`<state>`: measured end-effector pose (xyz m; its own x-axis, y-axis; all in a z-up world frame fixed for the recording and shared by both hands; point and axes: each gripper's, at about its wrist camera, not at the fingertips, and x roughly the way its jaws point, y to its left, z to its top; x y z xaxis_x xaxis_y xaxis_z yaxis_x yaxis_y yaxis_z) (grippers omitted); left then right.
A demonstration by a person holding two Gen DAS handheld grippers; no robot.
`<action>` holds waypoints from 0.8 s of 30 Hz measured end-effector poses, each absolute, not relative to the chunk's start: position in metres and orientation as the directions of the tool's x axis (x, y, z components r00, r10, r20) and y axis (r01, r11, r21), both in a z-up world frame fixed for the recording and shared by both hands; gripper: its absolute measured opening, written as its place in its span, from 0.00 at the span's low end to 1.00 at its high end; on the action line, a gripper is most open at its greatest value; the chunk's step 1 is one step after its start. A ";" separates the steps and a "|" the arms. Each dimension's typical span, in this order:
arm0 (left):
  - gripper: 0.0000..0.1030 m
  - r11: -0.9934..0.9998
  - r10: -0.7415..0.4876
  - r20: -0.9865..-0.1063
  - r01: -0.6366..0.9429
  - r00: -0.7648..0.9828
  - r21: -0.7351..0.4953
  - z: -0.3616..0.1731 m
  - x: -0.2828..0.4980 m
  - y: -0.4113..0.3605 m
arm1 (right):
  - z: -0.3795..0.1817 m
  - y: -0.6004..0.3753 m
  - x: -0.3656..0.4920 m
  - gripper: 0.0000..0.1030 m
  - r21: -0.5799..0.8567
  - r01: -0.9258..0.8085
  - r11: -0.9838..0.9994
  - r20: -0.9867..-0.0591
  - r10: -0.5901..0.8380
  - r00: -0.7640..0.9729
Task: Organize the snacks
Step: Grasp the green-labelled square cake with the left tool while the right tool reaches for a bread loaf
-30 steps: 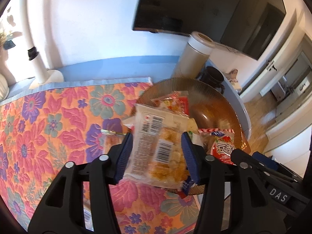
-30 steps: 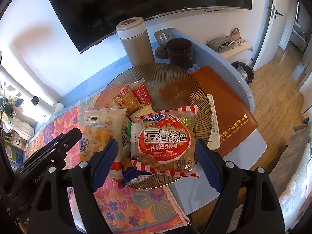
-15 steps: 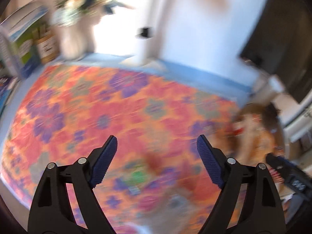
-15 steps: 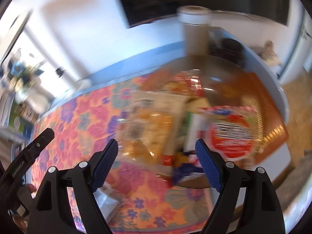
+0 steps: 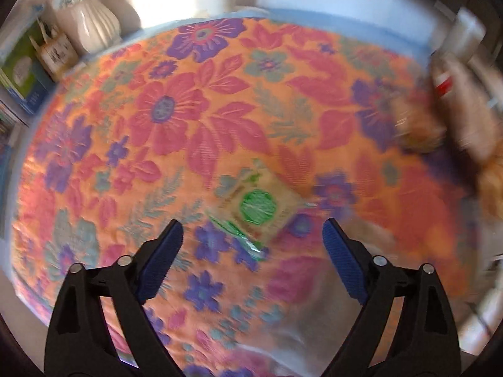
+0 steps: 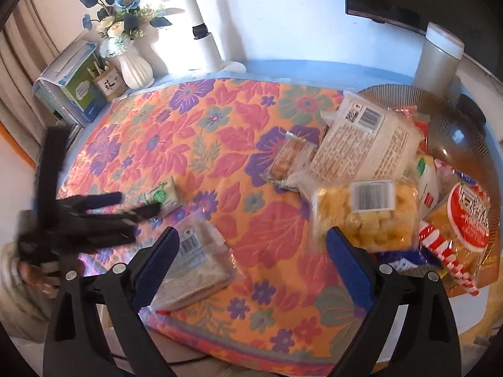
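The left gripper (image 5: 253, 242) has its fingers (image 5: 162, 257) spread wide with nothing between them, poised over a small green-labelled snack packet (image 5: 257, 209) lying flat on the floral cloth (image 5: 188, 119) that covers the surface. The right gripper (image 6: 253, 251) is wide too, its jaws having just opened further, and holds nothing; only bare cloth lies between its fingers (image 6: 349, 270). Just beside its left finger lies a clear packet of pale wafers (image 6: 196, 264); just beyond its right finger sits a bag of yellow puffed pieces (image 6: 366, 213). Past that, a large white bag (image 6: 364, 144) and a small bar (image 6: 290, 160) rest on the cloth, with more packets heaped in a ribbed glass bowl (image 6: 471, 138). A white vase (image 6: 135, 69) stands at the far corner.
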<state>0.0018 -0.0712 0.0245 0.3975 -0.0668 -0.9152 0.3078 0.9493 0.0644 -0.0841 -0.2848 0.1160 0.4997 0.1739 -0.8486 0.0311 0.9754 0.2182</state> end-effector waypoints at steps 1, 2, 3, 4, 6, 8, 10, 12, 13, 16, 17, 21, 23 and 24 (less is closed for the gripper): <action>0.76 0.945 -0.049 -0.915 0.314 0.401 0.087 0.021 0.002 -0.072 | 0.116 -0.284 -0.086 0.91 0.233 0.019 0.972 -0.848 0.194 0.493; 0.72 0.941 -0.040 -0.917 0.323 0.398 0.099 0.017 0.003 -0.071 | 0.114 -0.281 -0.089 0.91 0.253 -0.009 0.967 -0.850 0.227 0.475; 0.72 0.937 -0.048 -0.916 0.336 0.398 0.097 0.011 0.003 -0.069 | 0.112 -0.277 -0.091 0.91 0.264 -0.036 0.964 -0.856 0.252 0.451; 0.72 0.938 -0.066 -0.909 0.336 0.411 0.084 0.012 0.002 -0.067 | 0.108 -0.270 -0.093 0.91 0.266 -0.062 0.962 -0.866 0.267 0.423; 0.72 0.943 -0.097 -0.901 0.329 0.424 0.053 0.010 0.003 -0.061 | 0.098 -0.254 -0.096 0.91 0.259 -0.121 0.958 -0.890 0.285 0.355; 0.67 0.946 -0.110 -0.892 0.321 0.439 0.042 0.011 0.006 -0.061 | 0.088 -0.238 -0.097 0.91 0.257 -0.166 0.952 -0.908 0.297 0.297; 0.57 0.945 -0.130 -0.881 0.327 0.456 0.030 0.011 0.009 -0.064 | 0.076 -0.220 -0.097 0.91 0.249 -0.209 0.946 -0.926 0.296 0.236; 0.49 0.946 -0.137 -0.877 0.323 0.461 0.022 0.013 0.012 -0.067 | 0.068 -0.209 -0.098 0.91 0.239 -0.235 0.942 -0.937 0.288 0.200; 0.48 0.949 -0.139 -0.878 0.315 0.459 0.015 0.013 0.015 -0.068 | 0.063 -0.206 -0.098 0.91 0.239 -0.239 0.941 -0.941 0.285 0.181; 0.48 0.964 -0.157 -0.875 0.262 0.458 -0.036 0.017 0.025 -0.055 | 0.053 -0.201 -0.098 0.91 0.179 -0.239 0.954 -0.959 0.224 0.175; 0.48 0.968 -0.159 -0.873 0.247 0.461 -0.046 0.020 0.025 -0.051 | 0.054 -0.202 -0.098 0.91 0.157 -0.238 0.958 -0.960 0.205 0.192; 0.48 0.982 -0.136 -0.871 0.178 0.472 -0.056 0.027 0.029 -0.027 | 0.055 -0.234 -0.094 0.91 0.163 -0.089 0.983 -0.951 0.180 0.251; 0.48 0.987 -0.134 -0.872 0.147 0.471 -0.072 0.029 0.030 -0.018 | 0.049 -0.263 -0.093 0.91 0.126 0.053 0.991 -0.958 0.107 0.266; 0.48 0.987 -0.138 -0.871 0.139 0.471 -0.081 0.030 0.028 -0.015 | 0.048 -0.275 -0.094 0.91 0.119 0.102 0.988 -0.960 0.088 0.266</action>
